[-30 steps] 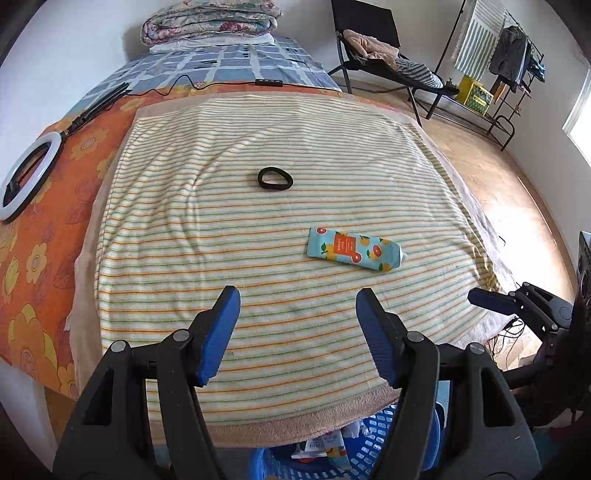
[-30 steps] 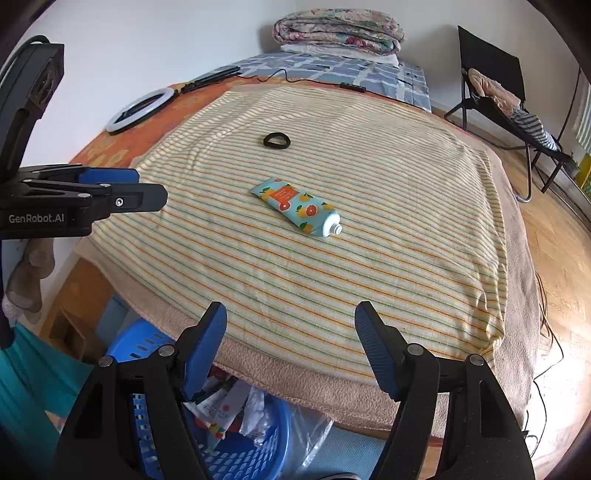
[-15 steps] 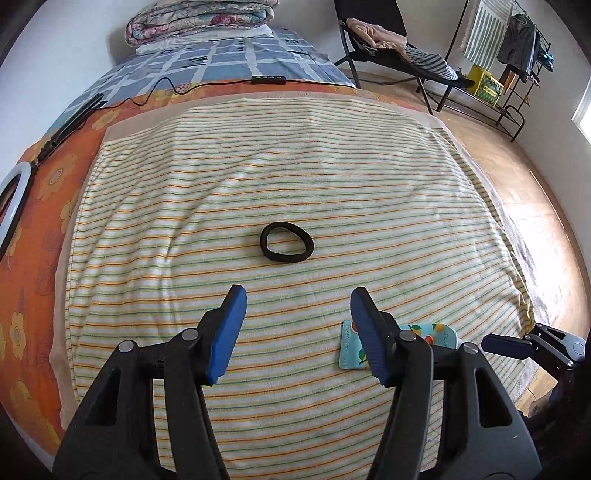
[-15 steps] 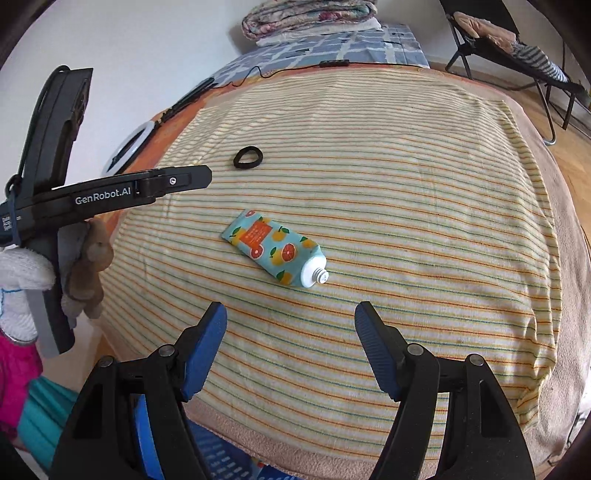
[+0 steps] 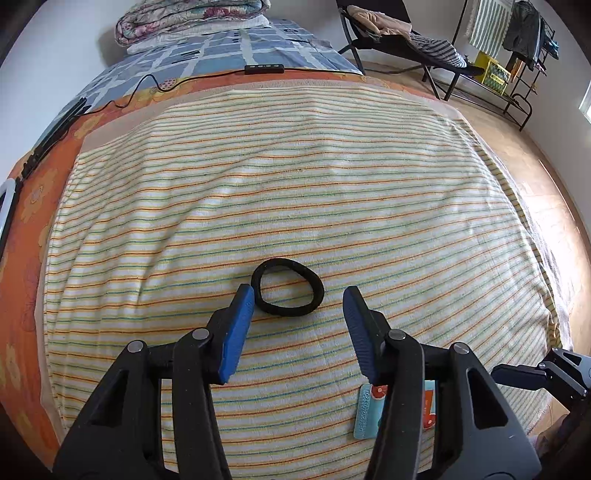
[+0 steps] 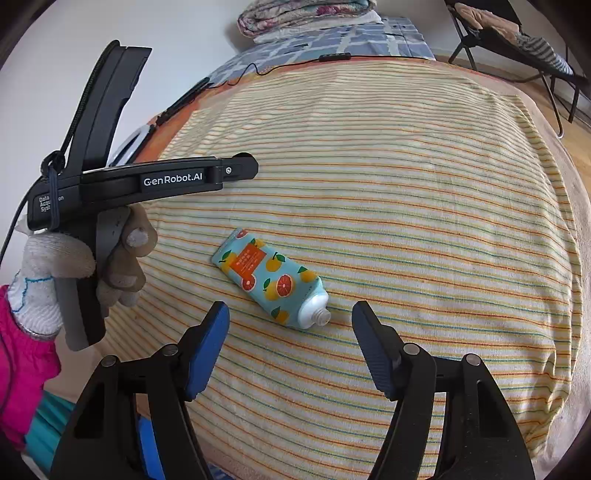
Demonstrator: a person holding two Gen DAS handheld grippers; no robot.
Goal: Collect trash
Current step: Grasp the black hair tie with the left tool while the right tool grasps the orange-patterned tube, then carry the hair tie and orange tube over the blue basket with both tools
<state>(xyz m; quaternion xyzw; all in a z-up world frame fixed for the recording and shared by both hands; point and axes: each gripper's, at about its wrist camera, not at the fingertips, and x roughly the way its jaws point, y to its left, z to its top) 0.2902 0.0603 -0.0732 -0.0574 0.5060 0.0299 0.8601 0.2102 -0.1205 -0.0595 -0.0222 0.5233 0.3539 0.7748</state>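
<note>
Bed: striped blanket spread over an orange flowered sheet, folded quilts at the far end.
Left tongs: apart, low over the blanket, tips either side of the hair tie.
Hair tie: black loop lying flat, just beyond the fingertips, touching neither.
Right tongs: apart, gripping nothing.
Tube: fruit-printed, uncapped, lying on the blanket, its nozzle end between the right tips.
Basket: blue, only a sliver visible below the bed edge; contents hidden.

the hair tie lies on the bed just ahead of my left fingers. the tube lies to its right, before my right fingers.
</note>
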